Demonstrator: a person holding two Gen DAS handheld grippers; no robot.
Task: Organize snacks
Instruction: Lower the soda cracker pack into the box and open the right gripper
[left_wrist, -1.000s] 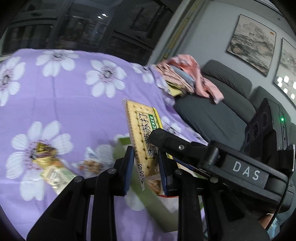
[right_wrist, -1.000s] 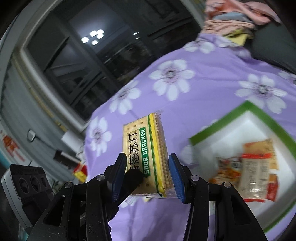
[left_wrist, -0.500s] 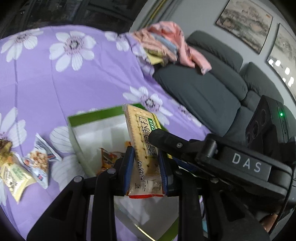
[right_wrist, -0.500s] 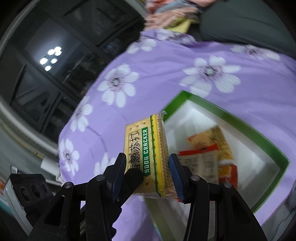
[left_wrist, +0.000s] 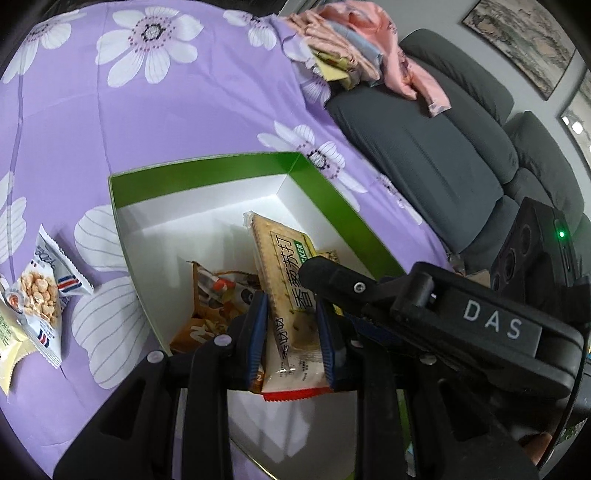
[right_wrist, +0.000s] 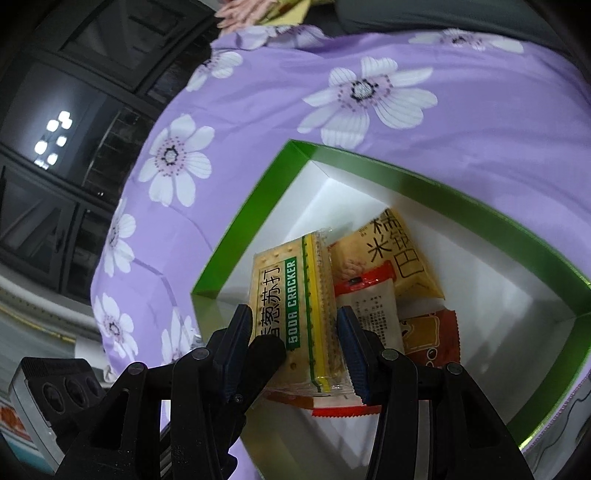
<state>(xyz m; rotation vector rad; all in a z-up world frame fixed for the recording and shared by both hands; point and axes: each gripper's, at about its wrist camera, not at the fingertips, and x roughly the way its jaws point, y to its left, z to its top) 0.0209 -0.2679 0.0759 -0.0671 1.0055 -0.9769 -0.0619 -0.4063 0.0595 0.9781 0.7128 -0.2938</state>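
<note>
A soda cracker pack (right_wrist: 293, 314) is pinched by both the right tongs (right_wrist: 295, 343) and the left tongs (left_wrist: 291, 332) and held over the green-rimmed box (left_wrist: 207, 173), above packets already inside. Next, release into the box seems called for. Further left, a peanut packet (left_wrist: 44, 295) waits on the purple cloth (left_wrist: 184, 110).

Glossy plastic cracker packet (right_wrist: 291, 306); matt cardboard box (right_wrist: 251, 229)
</note>
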